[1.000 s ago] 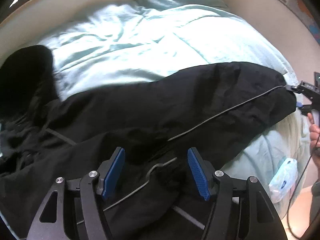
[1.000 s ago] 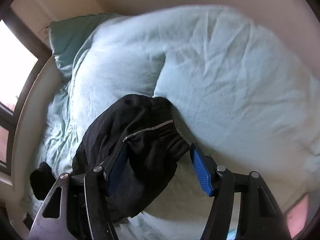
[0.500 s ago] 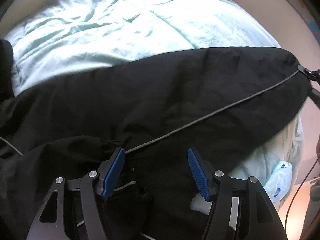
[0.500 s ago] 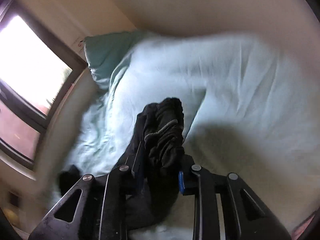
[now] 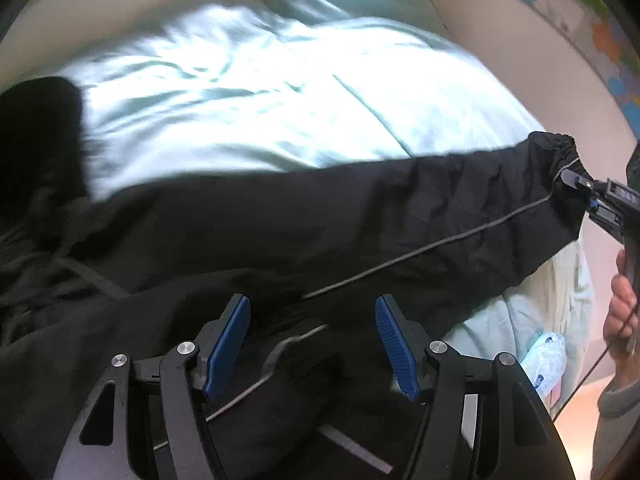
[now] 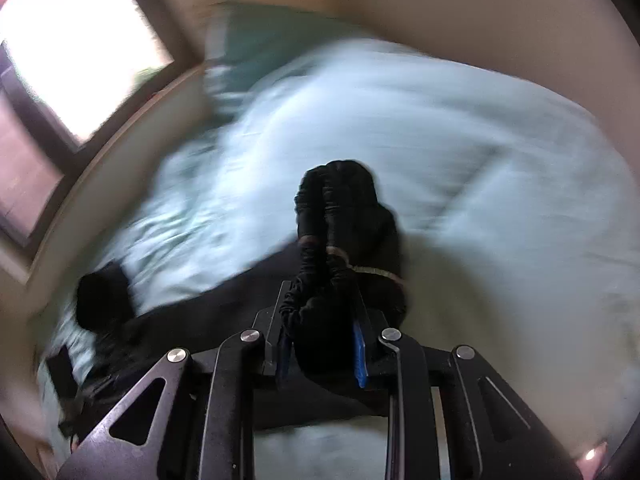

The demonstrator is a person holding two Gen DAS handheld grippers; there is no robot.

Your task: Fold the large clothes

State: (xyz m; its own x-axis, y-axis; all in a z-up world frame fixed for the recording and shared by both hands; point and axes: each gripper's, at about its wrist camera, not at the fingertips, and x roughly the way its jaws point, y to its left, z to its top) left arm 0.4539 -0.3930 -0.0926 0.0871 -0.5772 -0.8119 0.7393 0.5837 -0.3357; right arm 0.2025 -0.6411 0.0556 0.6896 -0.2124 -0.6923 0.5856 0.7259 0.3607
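A black garment [image 5: 280, 232] with a thin grey stripe lies stretched across a pale blue bed. My left gripper [image 5: 312, 340] is open just above its near folds, holding nothing. My right gripper [image 6: 320, 340] is shut on the garment's elastic cuff [image 6: 340, 216], which bunches up between the fingers. In the left wrist view the right gripper [image 5: 592, 196] pinches that cuff at the far right and pulls the leg taut.
The pale blue duvet [image 5: 280, 92] covers the bed, with a teal pillow [image 6: 272, 44] at the head. A window [image 6: 72, 44] is at the left. A plastic wipes pack [image 5: 544, 360] lies by the bed's right edge. A black item [image 5: 36, 136] lies at the left.
My right gripper has shut on the cuff and lifted it, drawing the leg straight to the right. My left gripper stayed open over the garment.
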